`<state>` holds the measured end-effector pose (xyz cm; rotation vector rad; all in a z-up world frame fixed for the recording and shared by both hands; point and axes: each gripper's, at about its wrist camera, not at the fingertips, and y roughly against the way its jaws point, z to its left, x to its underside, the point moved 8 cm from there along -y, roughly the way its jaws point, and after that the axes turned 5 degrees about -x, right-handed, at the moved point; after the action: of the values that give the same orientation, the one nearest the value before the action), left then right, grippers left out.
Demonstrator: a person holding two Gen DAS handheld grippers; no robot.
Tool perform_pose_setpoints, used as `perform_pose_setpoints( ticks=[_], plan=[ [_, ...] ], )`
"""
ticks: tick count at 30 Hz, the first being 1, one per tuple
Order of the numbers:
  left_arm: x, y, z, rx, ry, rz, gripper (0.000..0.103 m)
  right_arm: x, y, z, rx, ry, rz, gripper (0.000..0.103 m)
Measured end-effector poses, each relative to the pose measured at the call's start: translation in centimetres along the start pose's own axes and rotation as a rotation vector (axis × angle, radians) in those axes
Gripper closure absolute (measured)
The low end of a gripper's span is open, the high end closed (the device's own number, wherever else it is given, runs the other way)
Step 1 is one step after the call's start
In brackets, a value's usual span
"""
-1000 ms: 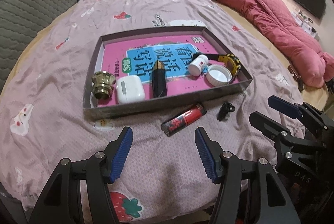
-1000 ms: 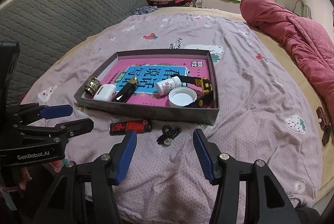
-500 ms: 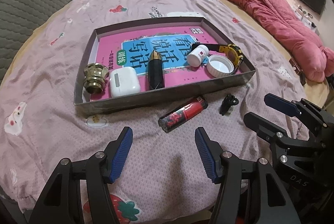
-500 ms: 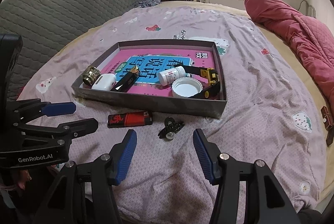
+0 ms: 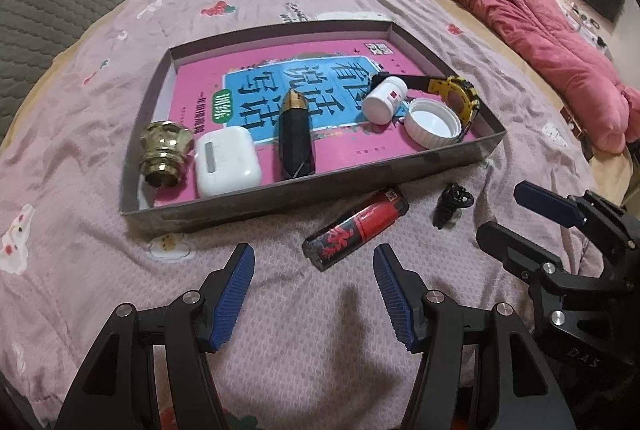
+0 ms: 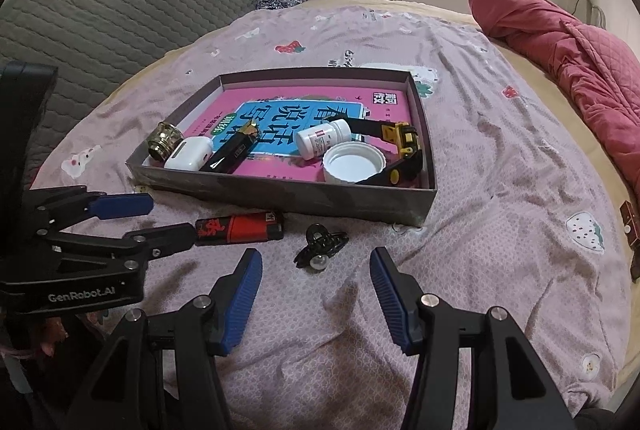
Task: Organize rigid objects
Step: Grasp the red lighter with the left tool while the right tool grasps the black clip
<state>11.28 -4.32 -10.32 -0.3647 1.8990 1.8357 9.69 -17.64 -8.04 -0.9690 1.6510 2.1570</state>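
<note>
A: Where are the two tools sitting right now?

B: Both are hovering over the near edge of the bed [image 5: 100, 77]. The left tool [image 5: 314, 294] is standing wide open with nothing between its blue pads – the red and black lighter [image 5: 356, 228] is lying on the sheet just ahead of it. The right tool [image 6: 316, 300] is gaping open too, holding nothing, and the small black clip [image 6: 320, 246] is resting just in front of its fingertips.

A: And the box?

B: The shallow cardboard box [image 5: 304, 195] is lying near the middle of the bed, with a pink booklet [image 5: 256, 77] lining its floor. The lighter and the clip are both lying outside it, just beside its near wall.

A: What is lying inside?

B: Along the near wall, at the left corner, a brass knob [image 5: 164, 153] is lying on its side. Next to it a white earbud case [image 5: 226, 161] is sitting, then a black and gold lipstick [image 5: 296, 133] is pointing toward the far wall. Toward the right wall a small white pill bottle [image 5: 386, 99] is lying on its side, a white ribbed cap [image 5: 432, 127] is sitting open side up just beside it, and a yellow and black watch [image 5: 456, 95] is curling around behind the two – its strap is touching the cap.

A: Anything else on the bed?

B: A rolled pink quilt [image 6: 560, 41] is stretching along the right edge, well apart from the box.
</note>
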Motion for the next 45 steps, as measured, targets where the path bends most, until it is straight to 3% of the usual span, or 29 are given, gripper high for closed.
perform_pose_setpoints(
  ticks=[5, 34, 39, 45],
  plan=[
    [-0.2, -1.3, -1.0, 0.008, -0.069, 0.005, 0.039, 0.0, -0.3, -0.3, 0.002, -0.006, 0.003, 0.047],
    [-0.9, -5.0, -3.5, 0.071, -0.188, 0.022, 0.04, -0.3, -3.6, -1.1, -0.042, 0.003, 0.061, 0.048],
    [-0.9, -5.1, -3.6, 0.075, -0.195, 0.01, 0.044, -0.3, -4.0, -1.1, -0.045, 0.0, 0.067, 0.052],
    [-1.0, -5.1, -3.9, 0.078, -0.21, -0.003, 0.053, -0.1, -4.8, -0.8, -0.054, 0.006, 0.086, 0.068]
  ],
)
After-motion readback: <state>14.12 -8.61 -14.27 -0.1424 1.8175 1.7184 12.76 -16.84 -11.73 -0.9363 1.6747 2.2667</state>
